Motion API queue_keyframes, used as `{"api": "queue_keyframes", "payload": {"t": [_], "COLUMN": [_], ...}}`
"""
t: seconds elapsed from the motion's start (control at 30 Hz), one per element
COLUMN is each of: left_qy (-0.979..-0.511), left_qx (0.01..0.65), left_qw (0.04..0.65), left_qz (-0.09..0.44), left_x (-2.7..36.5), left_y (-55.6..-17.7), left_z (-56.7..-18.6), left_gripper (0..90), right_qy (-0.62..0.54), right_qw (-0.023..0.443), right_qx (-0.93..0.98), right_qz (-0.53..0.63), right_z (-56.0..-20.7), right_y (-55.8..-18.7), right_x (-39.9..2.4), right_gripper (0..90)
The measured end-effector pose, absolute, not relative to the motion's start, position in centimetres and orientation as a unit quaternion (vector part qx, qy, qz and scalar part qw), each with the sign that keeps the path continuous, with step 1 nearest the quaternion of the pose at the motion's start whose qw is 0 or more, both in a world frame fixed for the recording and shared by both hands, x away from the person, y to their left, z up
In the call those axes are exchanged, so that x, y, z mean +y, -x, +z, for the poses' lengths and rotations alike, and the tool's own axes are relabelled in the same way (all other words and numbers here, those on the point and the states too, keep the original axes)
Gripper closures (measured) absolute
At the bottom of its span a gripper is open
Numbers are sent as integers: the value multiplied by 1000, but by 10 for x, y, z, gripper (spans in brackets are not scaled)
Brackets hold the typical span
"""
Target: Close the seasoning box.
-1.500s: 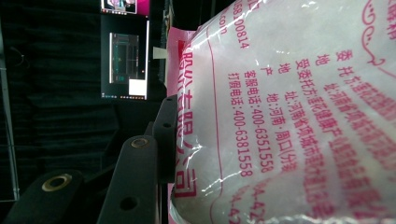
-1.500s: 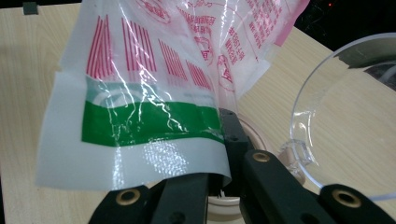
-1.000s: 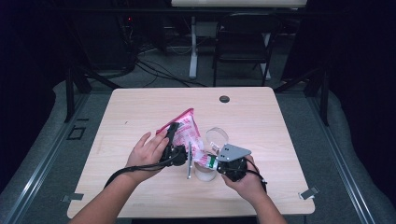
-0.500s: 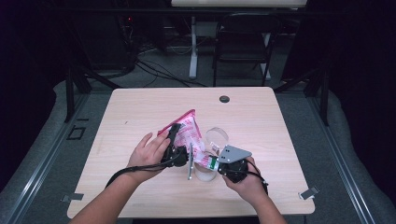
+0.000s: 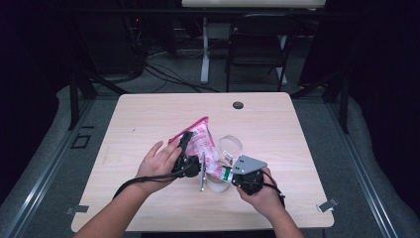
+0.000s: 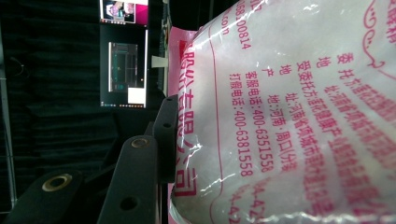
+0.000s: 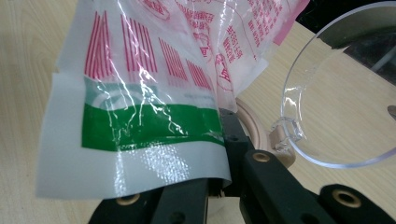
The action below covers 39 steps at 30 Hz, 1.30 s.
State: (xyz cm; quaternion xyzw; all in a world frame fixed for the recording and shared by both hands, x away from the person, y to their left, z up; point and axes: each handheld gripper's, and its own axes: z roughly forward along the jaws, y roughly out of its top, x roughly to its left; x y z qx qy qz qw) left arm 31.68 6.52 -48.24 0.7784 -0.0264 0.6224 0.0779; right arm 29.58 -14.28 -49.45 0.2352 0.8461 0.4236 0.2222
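The bag point(image 5: 200, 144) hangs above the table point(image 5: 297, 144) near its middle, pinched at both ends. The left gripper point(image 5: 184, 148) clamps its pink edge at ten o'clock; the right gripper point(image 5: 229, 173) nips its green-striped corner at four. A clear jar point(image 5: 230, 146) stands just beside it at three o'clock; bare tabletop lies toward twelve.

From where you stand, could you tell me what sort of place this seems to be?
Probably a lab or recording studio rather than a home. A lone wooden table stands among dark curtains, cables trail over the floor behind it beside a folding chair, and lit monitors glow in the background.
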Motion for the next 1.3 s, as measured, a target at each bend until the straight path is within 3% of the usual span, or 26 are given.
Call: {"api": "queue_keyframes", "payload": {"t": [1.3], "left_qy": [-764], "left_qx": [-40], "left_qw": [76], "left_qz": [640], "left_x": [63], "left_y": [-313], "left_z": [-477], "left_gripper": [615], "right_qy": [-233], "right_qw": [217], "right_qx": [848], "right_qz": [424], "right_z": [-496], "right_y": [-296], "right_x": [-142], "right_gripper": [900]}}
